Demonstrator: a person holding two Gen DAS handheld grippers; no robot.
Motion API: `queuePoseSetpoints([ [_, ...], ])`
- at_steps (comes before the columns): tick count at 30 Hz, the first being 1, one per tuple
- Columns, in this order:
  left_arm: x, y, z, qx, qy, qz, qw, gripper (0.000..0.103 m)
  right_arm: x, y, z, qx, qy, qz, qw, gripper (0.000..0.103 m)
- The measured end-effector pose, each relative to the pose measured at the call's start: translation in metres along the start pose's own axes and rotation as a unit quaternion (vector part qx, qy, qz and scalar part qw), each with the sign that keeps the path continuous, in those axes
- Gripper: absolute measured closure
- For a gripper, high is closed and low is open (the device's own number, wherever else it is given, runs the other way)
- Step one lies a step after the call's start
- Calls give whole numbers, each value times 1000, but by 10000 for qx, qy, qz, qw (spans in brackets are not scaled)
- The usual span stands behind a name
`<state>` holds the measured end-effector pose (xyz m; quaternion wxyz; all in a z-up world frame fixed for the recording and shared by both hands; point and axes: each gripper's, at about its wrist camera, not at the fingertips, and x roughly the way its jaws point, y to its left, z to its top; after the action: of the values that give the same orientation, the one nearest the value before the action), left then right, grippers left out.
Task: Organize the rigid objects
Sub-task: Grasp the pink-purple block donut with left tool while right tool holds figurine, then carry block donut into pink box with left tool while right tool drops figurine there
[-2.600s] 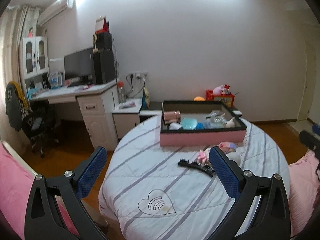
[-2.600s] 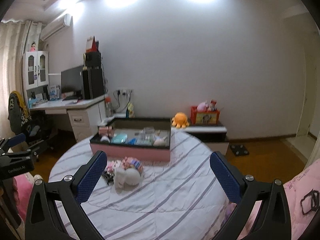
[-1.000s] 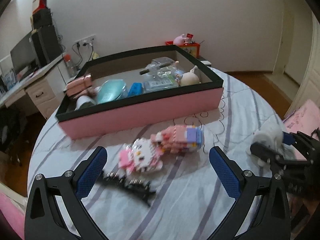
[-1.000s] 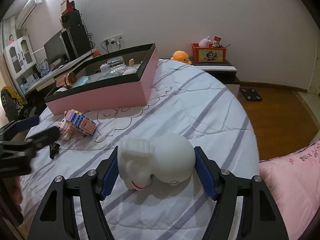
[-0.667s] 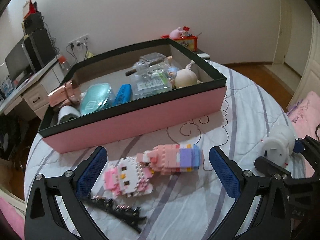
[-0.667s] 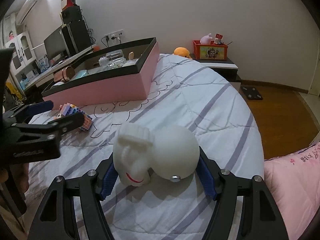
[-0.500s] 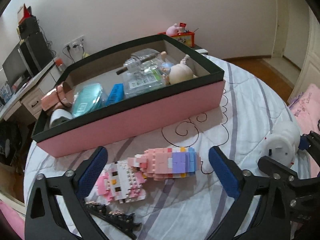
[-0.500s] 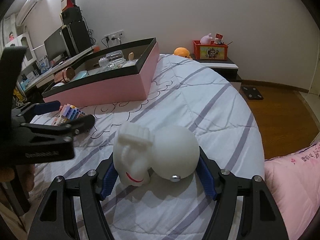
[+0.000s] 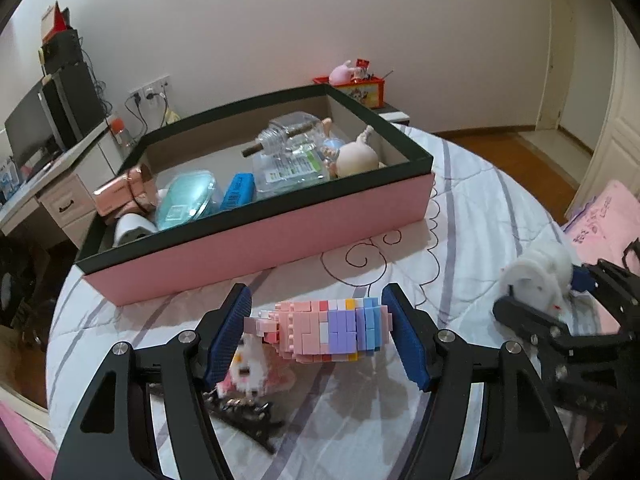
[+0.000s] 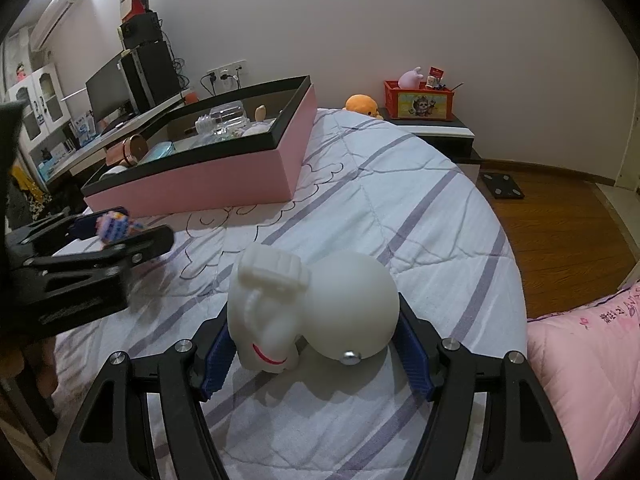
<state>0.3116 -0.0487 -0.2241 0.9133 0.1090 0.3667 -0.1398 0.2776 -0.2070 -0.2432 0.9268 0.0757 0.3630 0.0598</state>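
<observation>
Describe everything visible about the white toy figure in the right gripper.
The white toy figure looks like smooth, matte hard plastic: a round bulbous body on the right and a blockier head on the left with a ridged top, a hanging ear-like piece and a thin red mouth line. A small metal stud sits low on the body. It lies on its side, squeezed between the blue pads of the right gripper, just over the striped bedspread; whether it touches the cloth is unclear.

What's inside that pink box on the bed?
The pink box holds a teal case, a blue brush, a clear bottle, a packet, a round-headed doll and a rose-gold item. The near wall hides anything lying against it.
</observation>
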Motion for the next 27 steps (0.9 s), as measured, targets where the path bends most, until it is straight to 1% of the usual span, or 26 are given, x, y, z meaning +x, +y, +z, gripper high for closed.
queuePoseSetpoints([
  [5,-11,8,-8,-19,-5,14,10000,34,1,3,2,-66,-13,-43,10000,32],
  [9,-15,15,-14,-123,-20,-96,9999,34,-2,3,1,-43,-47,-67,10000,32],
  [11,-18,16,-16,-117,-37,-77,9999,34,-5,4,0,-31,-96,-70,9999,32],
  [21,-44,32,-29,-431,-168,-290,9985,34,-18,19,4,-70,-232,128,9996,32],
  [25,-56,44,-43,-577,-196,-379,9974,34,-24,29,5,-131,-263,202,9994,32],
  [27,-59,49,-52,-615,-192,-326,9974,34,-27,35,4,-161,-274,231,9992,32],
])
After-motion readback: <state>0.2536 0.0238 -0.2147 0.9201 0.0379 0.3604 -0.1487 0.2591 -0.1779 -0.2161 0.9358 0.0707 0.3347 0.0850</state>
